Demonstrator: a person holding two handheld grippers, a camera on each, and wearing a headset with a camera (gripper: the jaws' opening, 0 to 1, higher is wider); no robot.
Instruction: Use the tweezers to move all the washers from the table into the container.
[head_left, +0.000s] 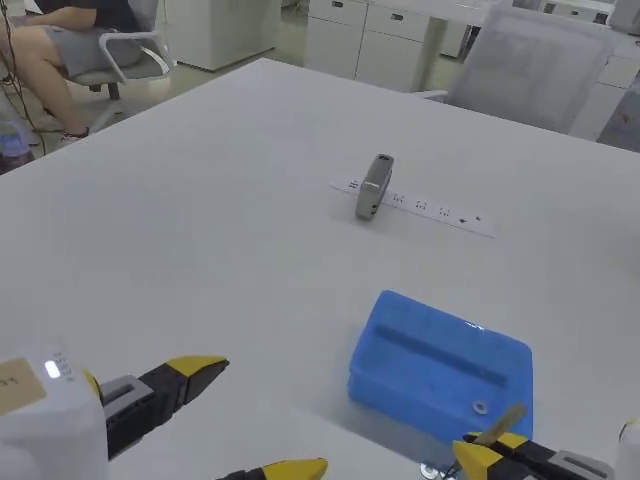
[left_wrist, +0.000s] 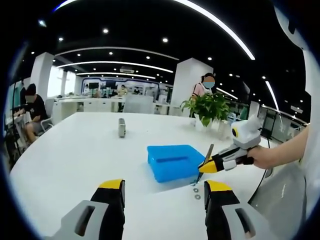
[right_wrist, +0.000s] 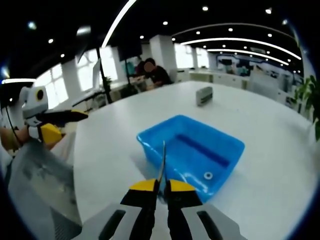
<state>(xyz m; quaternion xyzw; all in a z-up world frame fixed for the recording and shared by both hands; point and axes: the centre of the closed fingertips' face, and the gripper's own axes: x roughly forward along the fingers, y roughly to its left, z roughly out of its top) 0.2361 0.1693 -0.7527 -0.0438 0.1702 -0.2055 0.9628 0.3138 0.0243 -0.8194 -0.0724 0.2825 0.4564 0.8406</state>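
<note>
**White bench, bright open-plan office, blue tub up front**

Smooth matte white table (head_left: 200, 250), ceiling strip lights overhead, a mesh chair (head_left: 540, 60) behind, a leafy plant (left_wrist: 207, 107) at the far edge. The container (head_left: 430, 345) is a glossy blue rectangular plastic tub with one small metal ring washer (head_left: 480, 407) inside. Two more washers (left_wrist: 196, 193) lie on the table just beside it. The right gripper (right_wrist: 163, 185) pinches the thin tweezers (right_wrist: 162, 160) by the tub's near edge. The left gripper (left_wrist: 165, 185) hangs with jaws wide apart, gripping nothing.
</note>
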